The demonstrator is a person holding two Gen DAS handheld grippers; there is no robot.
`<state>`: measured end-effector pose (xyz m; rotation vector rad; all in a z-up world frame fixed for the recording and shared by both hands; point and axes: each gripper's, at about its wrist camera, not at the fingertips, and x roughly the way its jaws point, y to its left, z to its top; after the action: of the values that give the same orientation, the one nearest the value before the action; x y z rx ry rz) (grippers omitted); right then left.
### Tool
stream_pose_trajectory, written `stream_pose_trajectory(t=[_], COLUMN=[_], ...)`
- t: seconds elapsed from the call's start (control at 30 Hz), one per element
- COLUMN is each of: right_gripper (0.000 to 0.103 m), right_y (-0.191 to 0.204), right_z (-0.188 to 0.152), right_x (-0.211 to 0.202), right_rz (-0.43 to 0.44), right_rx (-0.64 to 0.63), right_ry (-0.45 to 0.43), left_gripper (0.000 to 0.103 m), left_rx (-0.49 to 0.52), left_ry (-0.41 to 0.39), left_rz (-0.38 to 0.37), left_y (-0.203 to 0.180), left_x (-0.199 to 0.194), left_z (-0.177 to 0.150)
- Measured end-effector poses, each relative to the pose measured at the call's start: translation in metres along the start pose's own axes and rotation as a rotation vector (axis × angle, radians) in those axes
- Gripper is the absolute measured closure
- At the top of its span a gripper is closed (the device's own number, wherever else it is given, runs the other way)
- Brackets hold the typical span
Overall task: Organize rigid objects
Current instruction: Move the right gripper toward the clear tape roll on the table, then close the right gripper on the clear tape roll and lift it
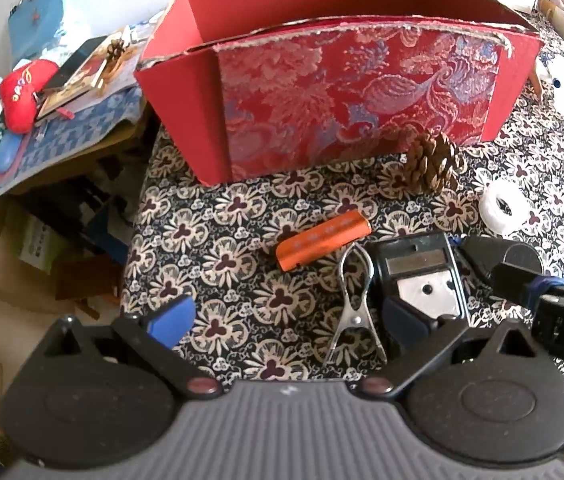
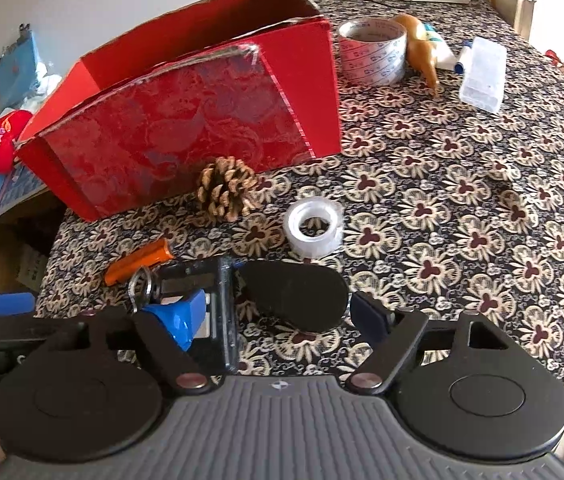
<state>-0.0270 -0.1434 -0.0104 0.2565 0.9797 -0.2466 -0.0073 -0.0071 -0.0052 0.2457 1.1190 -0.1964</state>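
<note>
Two grippers, yours, both tilted steeply down over near-left corner of floral-cloth desk (image 2: 461,184). Left gripper (image 1: 285,318) spread wide, empty, over silver metal spring clip (image 1: 353,304). Right gripper (image 2: 282,316) open, straddling black hinged device (image 2: 293,294), not clamped. Orange cylinder (image 1: 321,245) just beyond; open red cardboard box (image 1: 345,96) waits behind as probable drop-off.

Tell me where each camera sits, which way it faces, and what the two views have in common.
Left wrist: on the left gripper, angled down at the table; its open blue fingers flank a metal clip, and the right gripper enters at right.
Right wrist: on the right gripper, angled down; its open fingers flank a black oval piece, with the left gripper's blue finger at left.
Shared: red box, pine cone, orange tube, clear tape roll.
</note>
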Motion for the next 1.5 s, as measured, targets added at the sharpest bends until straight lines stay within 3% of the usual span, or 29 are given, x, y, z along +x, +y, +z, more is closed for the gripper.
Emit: stream_pose_trajectory(t=[0.13,0.33,0.6,0.7,0.93,0.97,1.07,1.1,1.23,1.3,1.5], right_gripper=[0.041,0.046,0.053,0.057,0.067,0.07,0.078,0.08,0.087,0.092,0.099], right_y=[0.001,-0.002,-0.012,-0.026,-0.063,-0.068,-0.077,-0.08,-0.086,-0.088,-0.091], right_z=[-0.001,-0.003,0.001,0.008,0.03,0.034,0.045,0.048,0.059,0.063,0.074], right_x=[0.003,0.007,0.008,0.01,0.024,0.027,0.037,0.039,0.05,0.056,0.072], right_rz=[0.007,0.087,0.129,0.139,0.177,0.186,0.232,0.245,0.301,0.316,0.362], right_rx=[-0.004,0.06,0.061,0.082,0.106,0.108,0.108,0.107,0.072,0.057,0.019], right_ry=[0.021,0.054,0.047,0.037,0.067,0.078,0.107,0.112,0.13,0.146,0.198], left_gripper=[0.002,0.002,0.002,0.002,0.005,0.008,0.035,0.04,0.044,0.055,0.07], left_rx=[-0.01,-0.005,0.005,0.019,0.066,0.075,0.091,0.087,0.056,0.038,0.008], left_ry=[0.023,0.01,0.0,-0.04,-0.198,-0.208,-0.173,-0.159,-0.099,-0.07,-0.026], left_rz=[-0.017,-0.007,-0.027,-0.077,-0.298,-0.324,-0.388,-0.406,-0.422,-0.432,-0.45], left_y=[0.0,0.0,-0.002,-0.006,-0.03,-0.036,-0.054,-0.059,-0.073,-0.077,-0.091], left_x=[0.0,-0.001,-0.003,-0.01,-0.038,-0.04,-0.036,-0.033,-0.017,-0.009,0.016], left_z=[0.001,-0.001,0.0,0.003,0.012,0.014,0.023,0.026,0.036,0.04,0.049])
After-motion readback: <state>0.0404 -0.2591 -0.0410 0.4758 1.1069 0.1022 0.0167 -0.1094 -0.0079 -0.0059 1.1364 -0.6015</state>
